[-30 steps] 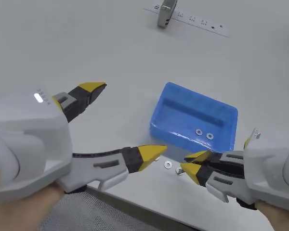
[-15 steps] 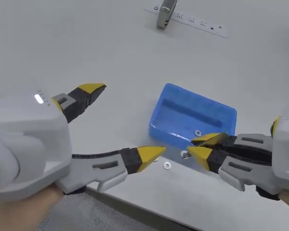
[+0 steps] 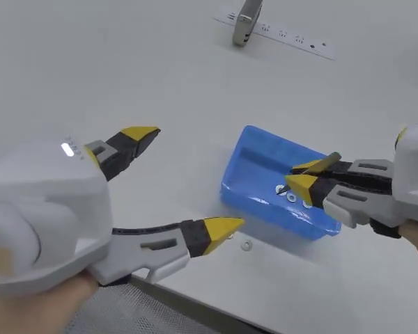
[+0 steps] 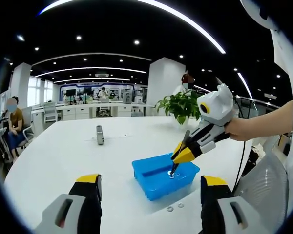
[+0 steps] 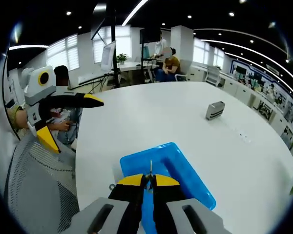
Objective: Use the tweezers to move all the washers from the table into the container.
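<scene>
White table point(image 3: 125, 69) in an open office with ceiling strip lights and a plant point(image 4: 180, 105) behind. A power strip point(image 3: 285, 33) and a grey metal block point(image 3: 244, 22) sit at the far side. The blue container point(image 3: 258, 167) is near the front edge, with 3 washers point(image 3: 293, 197) lying in it. 1 washer point(image 3: 246, 245) is still on the table, just in front of the container.

The left gripper point(image 3: 184, 179) is held low and level to the left of the container, jaws spread wide with nothing between them. The right gripper point(image 3: 301, 177) reaches in from the right over the container, tilted down. Its jaws are nearly together and pinch the tweezers point(image 5: 150, 169). The tweezers' long axis runs in line with the jaws, tip pointing down into the container just above the washers. Cannot tell if the tip carries a washer.
</scene>
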Motion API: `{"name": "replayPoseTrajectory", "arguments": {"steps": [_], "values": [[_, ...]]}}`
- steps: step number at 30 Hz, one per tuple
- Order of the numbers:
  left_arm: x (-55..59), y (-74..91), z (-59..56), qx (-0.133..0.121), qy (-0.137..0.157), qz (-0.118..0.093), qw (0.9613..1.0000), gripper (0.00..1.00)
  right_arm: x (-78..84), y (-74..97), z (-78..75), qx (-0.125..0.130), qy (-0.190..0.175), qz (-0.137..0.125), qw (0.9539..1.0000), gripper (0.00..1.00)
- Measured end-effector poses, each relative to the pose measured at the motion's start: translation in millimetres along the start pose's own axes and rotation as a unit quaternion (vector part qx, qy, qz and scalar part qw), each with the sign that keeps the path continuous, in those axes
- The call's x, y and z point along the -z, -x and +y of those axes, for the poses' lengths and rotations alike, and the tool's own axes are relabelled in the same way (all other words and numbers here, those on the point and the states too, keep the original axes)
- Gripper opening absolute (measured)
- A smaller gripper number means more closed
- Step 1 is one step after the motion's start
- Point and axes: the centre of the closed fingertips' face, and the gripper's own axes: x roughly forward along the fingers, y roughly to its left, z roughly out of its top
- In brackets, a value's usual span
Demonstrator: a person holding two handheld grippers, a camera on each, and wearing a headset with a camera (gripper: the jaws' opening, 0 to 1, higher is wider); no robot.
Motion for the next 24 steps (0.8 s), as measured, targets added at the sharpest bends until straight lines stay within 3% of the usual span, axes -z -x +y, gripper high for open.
{"name": "replayPoseTrajectory", "arguments": {"steps": [6, 14, 24], "values": [[0.9, -0.2, -0.2, 0.000, -0.001, 0.003, 1.0000, 0.84, 9.0, -15.6, -12.0, 0.005, -0.015, 0.019, 0.9997, 0.03], [1.1, 0.3, -0.1, -0.001, 0.000, 0.003, 1.0000, 0.84, 23.5, -28.5, -16.7, 0.001, -0.020, 0.044, 0.9989, 0.03], [1.0, 0.3, -0.1, -0.001, 0.000, 0.003, 1.0000, 0.84, 27.0, -28.5, -18.3, -0.002, -0.037, 0.039, 0.9986, 0.03]]}}
